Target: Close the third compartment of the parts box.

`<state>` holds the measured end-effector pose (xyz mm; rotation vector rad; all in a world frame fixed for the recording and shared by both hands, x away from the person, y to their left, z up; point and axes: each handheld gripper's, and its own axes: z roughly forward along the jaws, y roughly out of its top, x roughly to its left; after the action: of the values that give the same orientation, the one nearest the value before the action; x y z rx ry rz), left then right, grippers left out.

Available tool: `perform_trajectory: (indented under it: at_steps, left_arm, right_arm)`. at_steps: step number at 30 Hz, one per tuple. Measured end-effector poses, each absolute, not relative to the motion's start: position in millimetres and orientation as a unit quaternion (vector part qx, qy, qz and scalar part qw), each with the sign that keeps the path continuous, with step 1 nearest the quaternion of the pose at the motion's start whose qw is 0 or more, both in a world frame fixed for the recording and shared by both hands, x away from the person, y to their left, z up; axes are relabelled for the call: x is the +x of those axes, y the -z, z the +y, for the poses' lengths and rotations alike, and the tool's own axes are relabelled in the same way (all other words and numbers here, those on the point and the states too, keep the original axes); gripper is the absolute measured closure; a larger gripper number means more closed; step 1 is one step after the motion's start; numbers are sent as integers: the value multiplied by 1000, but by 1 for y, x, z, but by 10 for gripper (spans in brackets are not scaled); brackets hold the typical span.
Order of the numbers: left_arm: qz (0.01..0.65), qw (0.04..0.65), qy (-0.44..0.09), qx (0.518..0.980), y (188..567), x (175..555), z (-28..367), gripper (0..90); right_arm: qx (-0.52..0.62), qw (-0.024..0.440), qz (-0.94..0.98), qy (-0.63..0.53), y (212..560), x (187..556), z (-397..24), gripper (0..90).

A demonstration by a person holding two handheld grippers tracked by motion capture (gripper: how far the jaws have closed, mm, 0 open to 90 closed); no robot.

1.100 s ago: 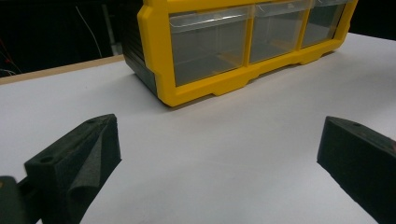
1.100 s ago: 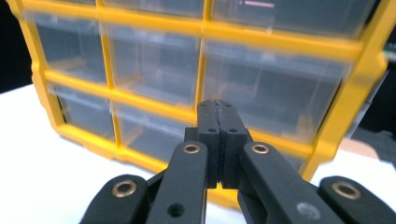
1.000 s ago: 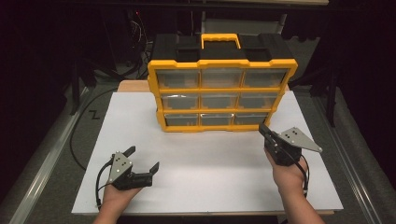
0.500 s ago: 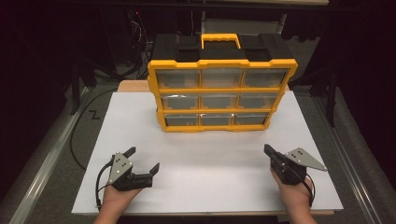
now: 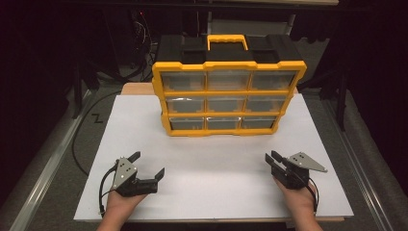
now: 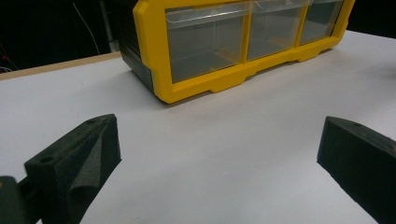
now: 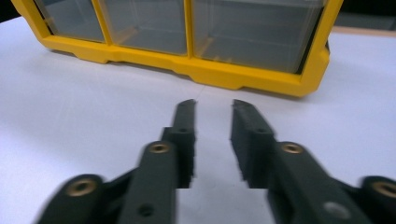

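Now the right gripper sits low at the lower right of the high view, near the front edge of the white board — a second ago it was higher and just beside the lower right corner of the yellow drawer organizer. Its jaws have just been opening: in the right gripper view they stand a little apart with nothing between them, only bare board, and they point at the organizer's bottom row of clear drawers. The left gripper rests at the lower left where it was before, jaws spread wide and empty, the organizer's lower left corner ahead of it in the left gripper view.

The organizer stands upright at the upper middle of the board, all drawers closed, well apart from both tools. Judging from this, the right hand has pulled back from the cabinet and let go — so no drawer is being worked at this instant, and any pull calls for a fresh approach.
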<state>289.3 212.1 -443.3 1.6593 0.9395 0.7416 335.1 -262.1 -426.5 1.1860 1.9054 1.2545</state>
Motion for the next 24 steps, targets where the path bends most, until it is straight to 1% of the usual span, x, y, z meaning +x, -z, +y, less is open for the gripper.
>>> perform_trajectory:
  at_steps: [1,2,3,11,12,14,15,16,24]
  left_arm:
    - [391,520,-309,693,443,289,212,4]
    - [391,520,-309,693,443,289,212,4]
    - [391,521,-308,693,444,289,212,4]
    - [392,522,-309,691,443,289,213,4]
    - [392,522,-309,691,443,289,213,4]
    - [392,522,-308,691,443,289,212,4]
    - [392,522,-308,692,443,289,212,4]
    - [392,522,-308,692,443,289,212,4]
    - [394,524,-309,689,442,289,214,4]
  right_arm:
    - [442,281,711,-469,427,336,-263,602]
    - [442,281,711,-469,427,336,-263,602]
    - [437,279,716,-468,428,338,-264,504]
    - [431,280,710,-481,425,334,-262,198]
    - [431,280,710,-481,425,334,-262,198]
    - [426,281,710,-485,424,333,-261,141]
    - [425,280,709,-489,423,332,-260,66]
    - [428,280,706,-490,422,332,-260,12]
    - [428,272,691,-515,420,329,-263,7]
